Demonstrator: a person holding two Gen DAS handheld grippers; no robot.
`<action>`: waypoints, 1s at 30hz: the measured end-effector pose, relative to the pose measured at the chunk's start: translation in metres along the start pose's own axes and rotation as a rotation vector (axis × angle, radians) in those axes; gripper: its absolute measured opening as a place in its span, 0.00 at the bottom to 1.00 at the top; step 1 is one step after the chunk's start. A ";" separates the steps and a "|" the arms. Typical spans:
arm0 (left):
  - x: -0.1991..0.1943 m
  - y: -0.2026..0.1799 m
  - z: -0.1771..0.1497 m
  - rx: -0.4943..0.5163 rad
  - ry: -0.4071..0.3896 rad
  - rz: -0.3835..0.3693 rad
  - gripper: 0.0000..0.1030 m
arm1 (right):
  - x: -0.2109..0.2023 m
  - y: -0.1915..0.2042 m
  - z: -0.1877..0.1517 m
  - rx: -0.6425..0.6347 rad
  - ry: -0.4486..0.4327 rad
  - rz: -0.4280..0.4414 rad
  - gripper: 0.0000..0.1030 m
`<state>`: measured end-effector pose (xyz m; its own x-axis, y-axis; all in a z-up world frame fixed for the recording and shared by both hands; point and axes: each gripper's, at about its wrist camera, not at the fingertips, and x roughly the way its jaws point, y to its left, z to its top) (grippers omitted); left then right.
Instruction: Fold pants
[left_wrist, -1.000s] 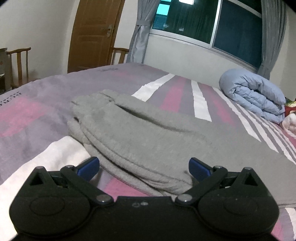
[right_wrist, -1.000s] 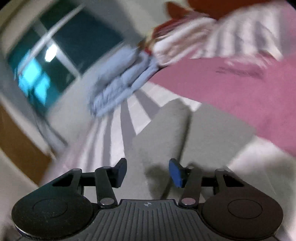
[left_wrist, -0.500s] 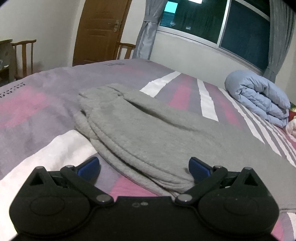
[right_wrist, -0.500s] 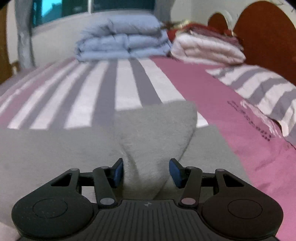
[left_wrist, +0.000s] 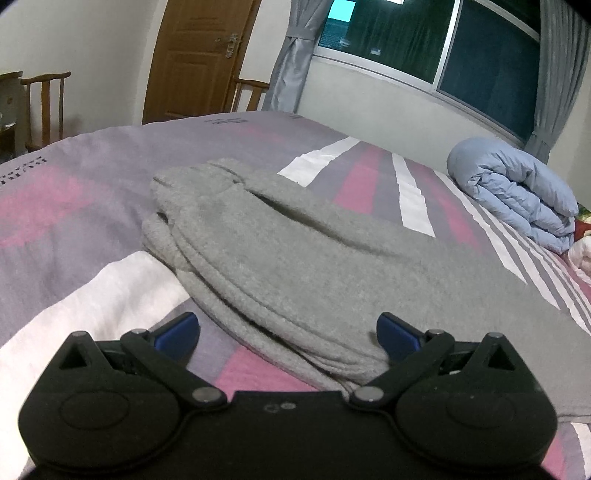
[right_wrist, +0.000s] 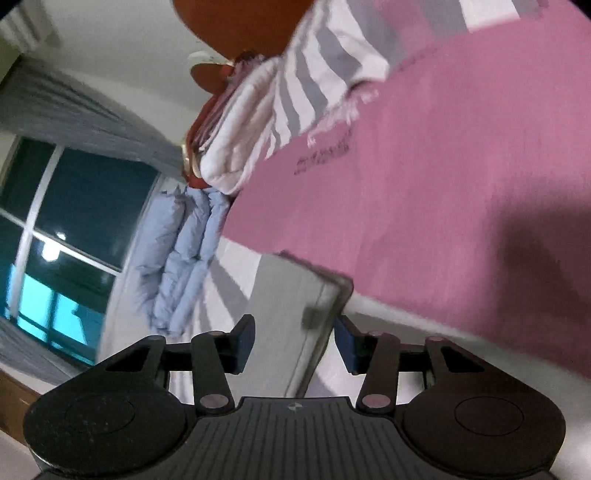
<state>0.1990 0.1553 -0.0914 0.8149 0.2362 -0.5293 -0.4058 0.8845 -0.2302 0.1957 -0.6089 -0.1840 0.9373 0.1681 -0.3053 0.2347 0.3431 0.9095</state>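
While the grey pants (left_wrist: 295, 266) lie folded lengthwise on the striped bedspread (left_wrist: 74, 206), the left hand-held gripper (left_wrist: 288, 334) hovers low at their near edge, its jaws spread wide and holding nothing. One blue fingertip (left_wrist: 177, 332) sits over bare bedspread beside the pants; the other is level with the stacked hem layers at the pants' near end. Beyond the pants, toward the window (left_wrist: 436, 40), a rolled light-blue duvet (left_wrist: 517, 192) rests on the bedspread, well apart from the grey fabric. A wooden door (left_wrist: 199, 59) and two wooden chairs (left_wrist: 44, 103) stand past the far edge of the bed, on the side of the pants away from the duvet. In the right wrist view, strongly tilted and motion-blurred, the right hand-held gripper (right_wrist: 293, 347) has its jaws partly open, with a narrow grey end of the pants (right_wrist: 291, 306) lying between them. Whether either pad touches the fabric cannot be told; a gap shows between the fabric and the pad on the pink side. That end of the pants lies where the pink band of the bedspread (right_wrist: 424, 206) meets a white band. Past the pants, the same duvet (right_wrist: 184, 258) appears next to folded white and red bedding (right_wrist: 236, 144), below a brown headboard (right_wrist: 236, 22).
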 end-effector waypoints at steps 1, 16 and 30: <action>0.000 0.000 0.000 -0.001 0.000 0.001 0.94 | 0.005 -0.001 0.001 0.003 0.015 -0.005 0.47; -0.005 0.001 0.002 -0.040 -0.041 0.051 0.94 | 0.062 0.060 0.008 -0.252 0.050 -0.016 0.08; -0.024 0.047 0.004 -0.145 -0.079 0.022 0.94 | 0.116 0.248 -0.281 -0.893 0.382 0.309 0.08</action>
<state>0.1617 0.1929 -0.0864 0.8330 0.2909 -0.4706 -0.4747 0.8127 -0.3380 0.2907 -0.2450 -0.0731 0.7426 0.5965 -0.3046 -0.4284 0.7726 0.4685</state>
